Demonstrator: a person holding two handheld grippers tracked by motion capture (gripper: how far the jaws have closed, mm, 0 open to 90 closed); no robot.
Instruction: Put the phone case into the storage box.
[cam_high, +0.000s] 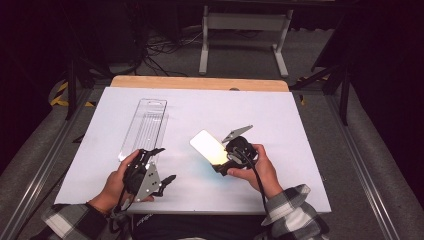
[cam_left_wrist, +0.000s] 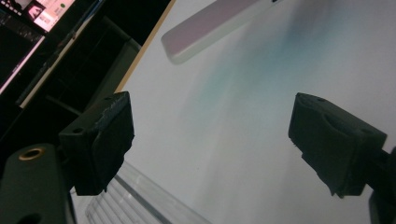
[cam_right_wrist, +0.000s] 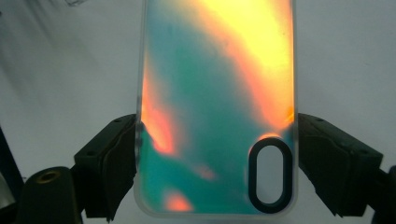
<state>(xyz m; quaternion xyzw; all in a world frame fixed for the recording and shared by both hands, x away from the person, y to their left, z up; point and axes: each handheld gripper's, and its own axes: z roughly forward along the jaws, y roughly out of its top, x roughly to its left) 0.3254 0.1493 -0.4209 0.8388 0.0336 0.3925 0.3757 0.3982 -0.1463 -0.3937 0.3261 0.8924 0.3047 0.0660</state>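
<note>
Your right gripper (cam_right_wrist: 215, 154) clamps the phone case (cam_right_wrist: 215, 102) by its long edges near the camera hole; that view cuts off the case's far end. In the high view glare whitens the case (cam_high: 209, 146), raised over the bench (cam_high: 280, 115) middle. Your left gripper (cam_left_wrist: 210, 140) stands wide with nothing between its pads, near the front edge, tipped toward the clear plastic package (cam_high: 145, 127) by the left edge.

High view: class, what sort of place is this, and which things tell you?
Probably a lab or recording workspace: a table under a white sheet, tangled cables on grey carpet, and a metal stand behind in the dark.
</note>
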